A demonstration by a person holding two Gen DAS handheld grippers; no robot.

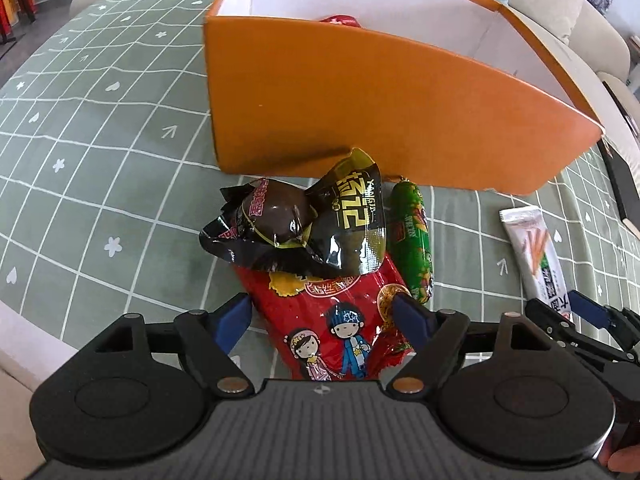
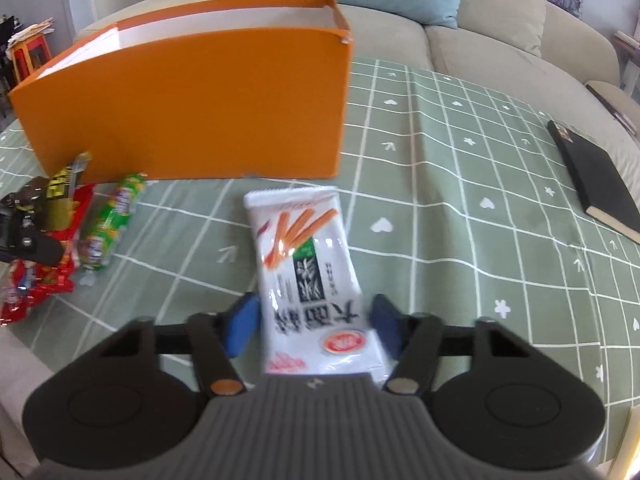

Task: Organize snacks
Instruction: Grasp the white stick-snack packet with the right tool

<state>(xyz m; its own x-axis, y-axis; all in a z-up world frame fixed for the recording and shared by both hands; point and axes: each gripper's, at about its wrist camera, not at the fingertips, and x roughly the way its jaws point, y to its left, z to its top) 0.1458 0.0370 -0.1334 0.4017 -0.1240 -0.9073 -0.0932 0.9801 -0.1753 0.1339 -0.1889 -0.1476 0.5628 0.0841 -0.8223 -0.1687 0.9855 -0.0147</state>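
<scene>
Straddling the white snack pack (image 2: 308, 280), the right gripper (image 2: 316, 328) fingers sit spread either side, not pinching yet. Left gripper (image 1: 322, 316) fingers spread around the red bag (image 1: 340, 320), both probably headed for the orange box (image 1: 360, 112).

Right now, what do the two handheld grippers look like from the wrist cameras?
Both look alike. The left gripper and right gripper each have blue pads on black linkage arms with silver and copper-coloured pivot pins, two round black discs, and a ribbed grey centre plate bearing a small white mark. No cables or sleeves show.
</scene>
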